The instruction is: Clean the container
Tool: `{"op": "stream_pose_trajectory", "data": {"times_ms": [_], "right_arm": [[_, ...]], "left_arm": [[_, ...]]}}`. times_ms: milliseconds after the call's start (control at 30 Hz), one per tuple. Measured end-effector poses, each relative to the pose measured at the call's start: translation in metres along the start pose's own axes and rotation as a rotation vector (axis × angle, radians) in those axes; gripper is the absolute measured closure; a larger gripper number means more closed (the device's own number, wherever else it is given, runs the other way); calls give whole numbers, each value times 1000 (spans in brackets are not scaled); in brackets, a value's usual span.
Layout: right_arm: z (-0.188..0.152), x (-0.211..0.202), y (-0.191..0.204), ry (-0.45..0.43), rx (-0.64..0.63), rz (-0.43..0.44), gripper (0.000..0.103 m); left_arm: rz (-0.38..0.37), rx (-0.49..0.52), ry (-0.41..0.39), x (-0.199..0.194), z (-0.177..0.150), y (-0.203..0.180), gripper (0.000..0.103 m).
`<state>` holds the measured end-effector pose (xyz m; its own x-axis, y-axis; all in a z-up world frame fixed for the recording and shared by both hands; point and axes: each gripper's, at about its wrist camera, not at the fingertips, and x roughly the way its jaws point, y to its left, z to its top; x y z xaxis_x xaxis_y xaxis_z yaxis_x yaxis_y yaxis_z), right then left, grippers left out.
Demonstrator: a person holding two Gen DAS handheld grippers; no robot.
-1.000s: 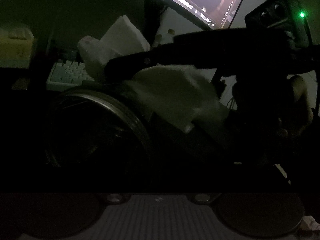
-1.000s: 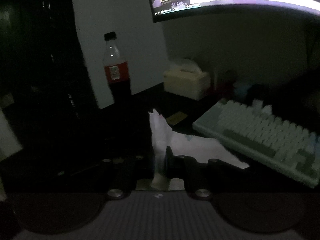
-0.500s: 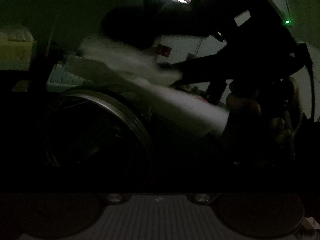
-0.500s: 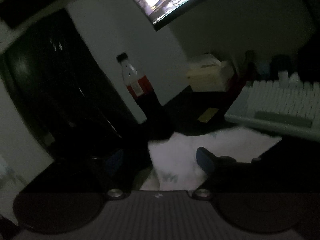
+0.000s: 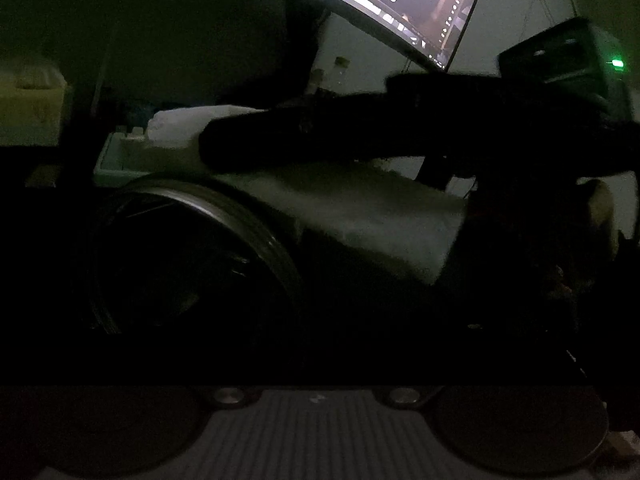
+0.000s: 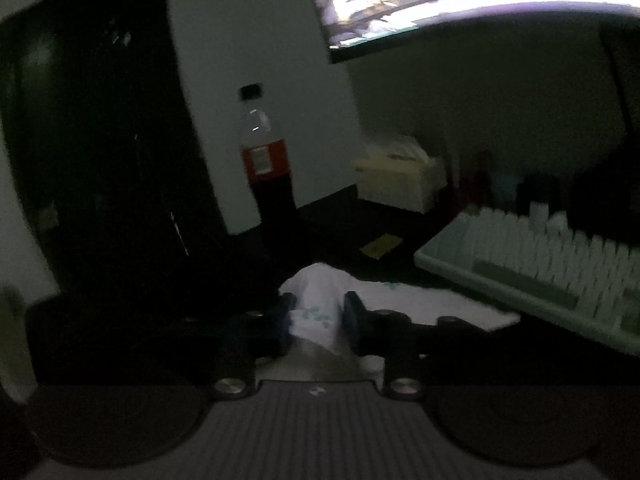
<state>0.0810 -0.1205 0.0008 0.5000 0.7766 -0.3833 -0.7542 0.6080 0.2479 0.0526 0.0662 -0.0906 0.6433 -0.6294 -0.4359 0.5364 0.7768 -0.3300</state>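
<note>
A: White tissue [image 6: 316, 312], pinched between the pads of the right gripper [image 6: 316, 316], trails over the dark desk [image 6: 340, 220] toward the keyboard [image 6: 560, 264].

B: And the container [image 5: 192, 256]?

A: It lies on its side before the left gripper, round rim facing the lens, tissue draped over its upper wall.

B: Left claw?

A: Too dark; I cannot tell. A cola bottle [image 6: 266, 168] stands upright at the desk's far edge.

Left wrist view close behind the container [image 5: 192, 256]; right wrist view low over the desk; shared keyboard [image 6: 552, 276].
</note>
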Motion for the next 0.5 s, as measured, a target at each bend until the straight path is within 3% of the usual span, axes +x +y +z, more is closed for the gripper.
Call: {"op": "stream_pose_trajectory", "data": {"times_ms": [33, 67, 233, 367, 500], "right_arm": [[0, -2, 3, -9, -16, -7, 91], [0, -4, 6, -18, -33, -13, 93], [0, -13, 20, -62, -107, -43, 94], [9, -25, 12, -115, 11, -3, 94], [4, -13, 11, -40, -22, 10, 94]], "left_arm": [[-1, -1, 0, 0, 0, 1, 0], [-4, -4, -1, 0, 1, 2, 0], [-6, -7, -1, 1, 3, 5, 0], [-5, -6, -1, 3, 6, 9, 0], [-5, -4, -2, -1, 4, 5, 0]]}}
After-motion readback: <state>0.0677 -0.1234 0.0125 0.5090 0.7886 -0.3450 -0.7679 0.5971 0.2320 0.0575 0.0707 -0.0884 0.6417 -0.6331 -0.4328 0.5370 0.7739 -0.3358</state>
